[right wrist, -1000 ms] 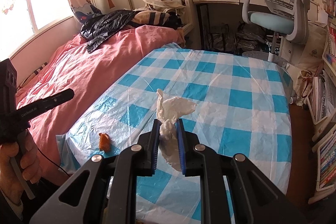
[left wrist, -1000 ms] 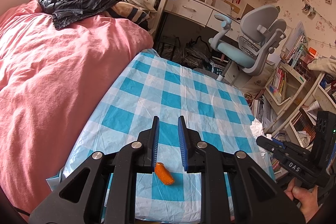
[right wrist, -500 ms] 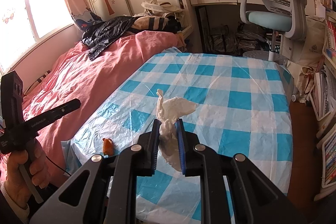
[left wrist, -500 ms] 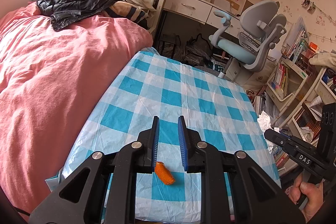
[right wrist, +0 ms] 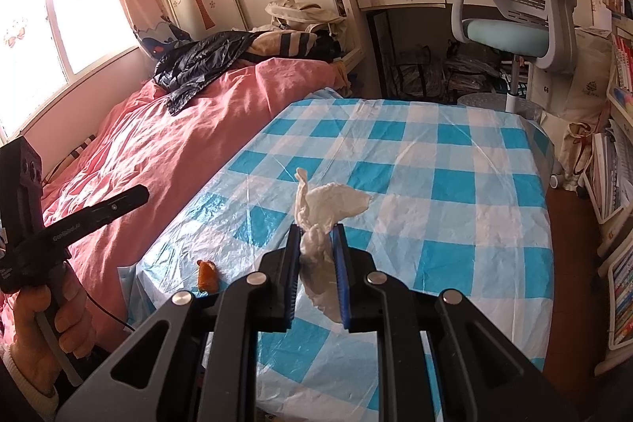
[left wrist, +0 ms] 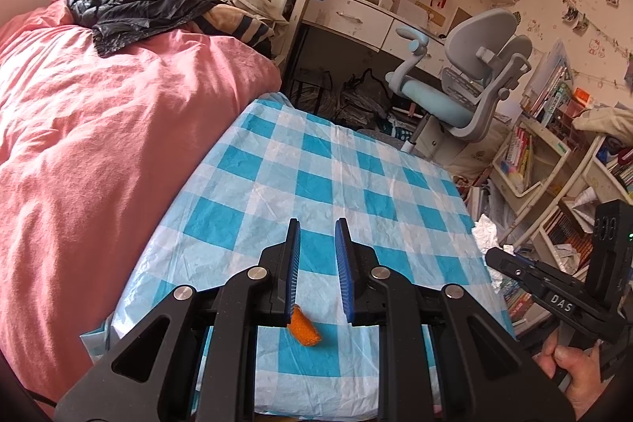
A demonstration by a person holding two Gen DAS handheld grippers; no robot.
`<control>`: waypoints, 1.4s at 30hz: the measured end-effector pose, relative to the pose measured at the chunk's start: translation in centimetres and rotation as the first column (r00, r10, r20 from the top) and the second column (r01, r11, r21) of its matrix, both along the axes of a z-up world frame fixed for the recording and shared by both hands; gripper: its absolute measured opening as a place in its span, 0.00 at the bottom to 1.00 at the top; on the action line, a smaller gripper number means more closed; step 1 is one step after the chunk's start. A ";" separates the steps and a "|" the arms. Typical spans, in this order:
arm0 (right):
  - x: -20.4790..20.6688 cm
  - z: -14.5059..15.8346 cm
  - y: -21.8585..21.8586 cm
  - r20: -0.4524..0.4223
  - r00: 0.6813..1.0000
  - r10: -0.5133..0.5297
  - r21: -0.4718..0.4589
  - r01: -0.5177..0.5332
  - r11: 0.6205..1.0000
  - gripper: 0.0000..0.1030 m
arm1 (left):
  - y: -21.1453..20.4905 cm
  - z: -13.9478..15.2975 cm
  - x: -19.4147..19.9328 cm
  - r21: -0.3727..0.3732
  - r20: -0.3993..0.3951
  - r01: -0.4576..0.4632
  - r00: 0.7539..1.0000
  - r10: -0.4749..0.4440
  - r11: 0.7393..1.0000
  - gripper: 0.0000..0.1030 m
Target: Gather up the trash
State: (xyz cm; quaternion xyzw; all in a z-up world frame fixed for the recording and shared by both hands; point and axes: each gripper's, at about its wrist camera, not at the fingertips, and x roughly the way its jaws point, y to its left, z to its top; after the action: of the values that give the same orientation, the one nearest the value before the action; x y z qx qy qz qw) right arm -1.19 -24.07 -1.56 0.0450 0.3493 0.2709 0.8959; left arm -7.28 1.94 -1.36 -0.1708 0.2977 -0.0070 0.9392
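Right gripper (right wrist: 315, 236): clenched on tissue (right wrist: 320, 208), pinched at its twisted waist, top fanned out above the pads, tail hanging below between the fingers. Held clear above the tablecloth (right wrist: 455, 184), not resting on it.

Left gripper (left wrist: 316, 236): narrow gap between the pads, nothing in it (closed down as far as it seems to go, empty). Poised over the near edge of the table.

Peel (left wrist: 304, 330): small orange scrap, lying on the cloth just below and behind the left pads, near the front-left corner; untouched. Same scrap seen from the right wrist at (right wrist: 207, 275).

Further out: pink bed (left wrist: 99, 145) beside the table, black jacket (left wrist: 134, 6) on it, desk chair (left wrist: 470, 86) beyond the far end. No bin identifiable in either view.

Step in hand, judged: one item collected (tissue, right side), one left on the table (peel).

Next move, judged: left jaws to be spread, drawn back and lowered over the peel, then closed across its short side; tissue kept pinched meanwhile. Risk: thin plastic cloth caught along with the scrap.
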 end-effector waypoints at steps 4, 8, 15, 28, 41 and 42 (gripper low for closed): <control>-0.1 0.1 -0.3 0.002 1.000 -0.013 0.013 0.013 1.000 0.17 | 1.2 -0.1 -0.5 -0.085 0.005 0.000 1.000 0.000 0.996 0.16; -0.3 0.4 -0.6 0.011 1.000 -0.015 0.030 0.014 0.999 0.17 | 2.4 -0.9 -0.6 -0.136 -0.022 -0.034 0.999 0.032 0.990 0.16; -0.6 0.8 -1.3 0.027 1.000 -0.008 0.050 0.007 0.999 0.19 | 1.6 -4.8 1.3 -0.078 -0.236 -0.037 0.972 0.017 0.996 0.29; -0.4 1.2 -3.7 0.040 0.999 -0.023 0.127 0.018 0.992 0.21 | -2.2 -9.2 3.8 0.142 -0.398 -0.020 0.914 0.076 0.990 0.58; -0.2 0.9 -4.9 0.022 0.998 -0.052 0.139 0.049 0.989 0.21 | -4.5 -8.2 2.9 0.165 -0.328 0.089 0.944 -0.030 0.982 0.17; -0.2 0.8 -4.9 0.020 0.998 -0.053 0.134 0.050 0.990 0.21 | -4.3 -7.5 2.7 0.154 -0.303 0.085 0.952 -0.035 0.984 0.17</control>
State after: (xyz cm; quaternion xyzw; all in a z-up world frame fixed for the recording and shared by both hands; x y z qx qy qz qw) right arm -1.40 -28.93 -0.73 0.1108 0.3187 0.2709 0.9016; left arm -4.60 -2.38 -8.90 -0.0823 0.4410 0.0148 0.8936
